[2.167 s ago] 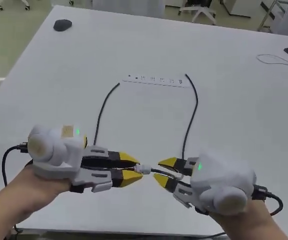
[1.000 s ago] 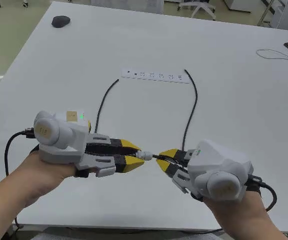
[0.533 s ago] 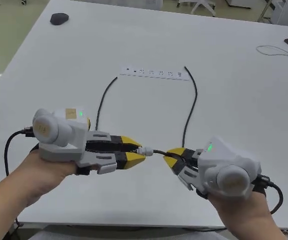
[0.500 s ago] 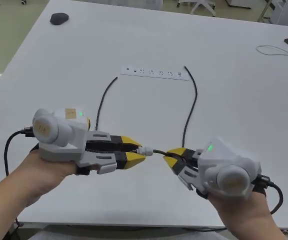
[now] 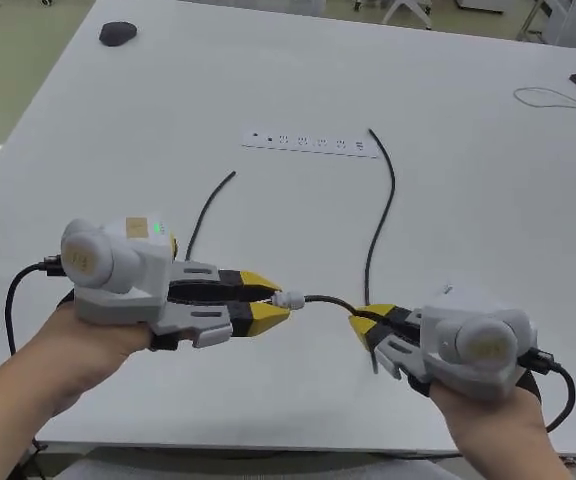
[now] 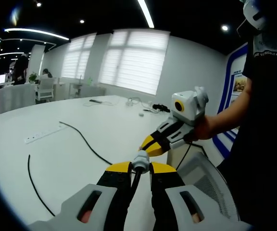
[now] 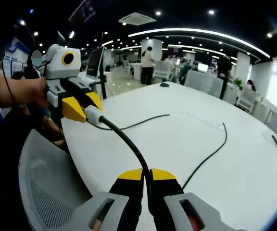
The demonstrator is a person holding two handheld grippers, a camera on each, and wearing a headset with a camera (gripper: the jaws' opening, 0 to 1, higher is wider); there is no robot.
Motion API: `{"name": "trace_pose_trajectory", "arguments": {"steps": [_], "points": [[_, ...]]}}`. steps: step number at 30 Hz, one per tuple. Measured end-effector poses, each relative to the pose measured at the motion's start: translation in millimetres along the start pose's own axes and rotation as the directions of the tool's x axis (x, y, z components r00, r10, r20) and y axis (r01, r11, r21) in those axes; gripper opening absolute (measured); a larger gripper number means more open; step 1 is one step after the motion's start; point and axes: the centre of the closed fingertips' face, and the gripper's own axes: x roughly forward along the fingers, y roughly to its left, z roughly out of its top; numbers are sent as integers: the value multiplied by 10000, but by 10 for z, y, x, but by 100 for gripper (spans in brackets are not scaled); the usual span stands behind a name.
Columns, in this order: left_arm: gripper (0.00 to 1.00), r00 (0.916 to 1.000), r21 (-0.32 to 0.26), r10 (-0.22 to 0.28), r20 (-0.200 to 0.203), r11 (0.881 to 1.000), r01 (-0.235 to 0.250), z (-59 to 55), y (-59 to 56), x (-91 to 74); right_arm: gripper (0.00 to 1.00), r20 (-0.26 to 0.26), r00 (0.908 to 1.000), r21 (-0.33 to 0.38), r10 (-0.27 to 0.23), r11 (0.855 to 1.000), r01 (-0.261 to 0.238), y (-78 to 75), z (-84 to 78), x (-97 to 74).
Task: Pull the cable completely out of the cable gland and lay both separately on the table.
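In the head view my left gripper (image 5: 280, 300) is shut on the small white cable gland (image 5: 288, 298), held above the table's near part. The black cable (image 5: 328, 302) leaves the gland and bows over to my right gripper (image 5: 358, 322), which is shut on it a short way off. From there the cable runs up the table (image 5: 381, 215). Its other stretch (image 5: 208, 210) lies behind the left gripper. The left gripper view has the gland (image 6: 140, 161) between the yellow fingertips. In the right gripper view the cable (image 7: 124, 139) arcs from my shut jaws to the gland (image 7: 93, 115).
A white power strip (image 5: 310, 144) lies across the middle of the white table (image 5: 468, 230). A dark mouse (image 5: 118, 33) sits at the far left corner, with a thin white wire (image 5: 553, 97) at the far right. The front edge is just below both grippers. A grey mesh chair (image 7: 47, 178) stands beside the table.
My right gripper has moved right, away from the left one, and more black cable now shows between them. The loose cable end on the left has slid toward the left gripper.
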Motion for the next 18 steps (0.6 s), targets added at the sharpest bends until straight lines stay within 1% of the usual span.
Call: {"name": "trace_pose_trajectory", "arguments": {"steps": [1,5,9,10,13,15,18], "points": [[15,10000,5,13,12,10000,-13,1,2,-1,0,-20,10000,30,-22,10000,22,-15,-21,7],[15,10000,-8,38,1,10000,-38,-11,5,-2,0,-317,9993,563,-181,9982,198,-91,-171,25],[15,10000,-60,39,-7,10000,-39,-22,5,-1,0,-597,9973,1081,-426,9929,489,-188,-320,19],[15,10000,-57,26,-11,10000,-26,-23,2,0,0,-673,9965,1305,-503,9897,588,-218,-359,11],[15,10000,-64,-19,-45,10000,18,-29,-7,9,0,-814,9950,1572,-582,9850,705,-260,-419,-2],[15,10000,-55,-47,-55,10000,47,-33,-7,11,0,-918,9937,1626,-647,9835,791,-280,-457,-10],[15,9999,-16,-91,-121,10000,91,-46,-13,33,0,-1011,9926,1851,-676,9790,856,-287,-487,-6]]}}
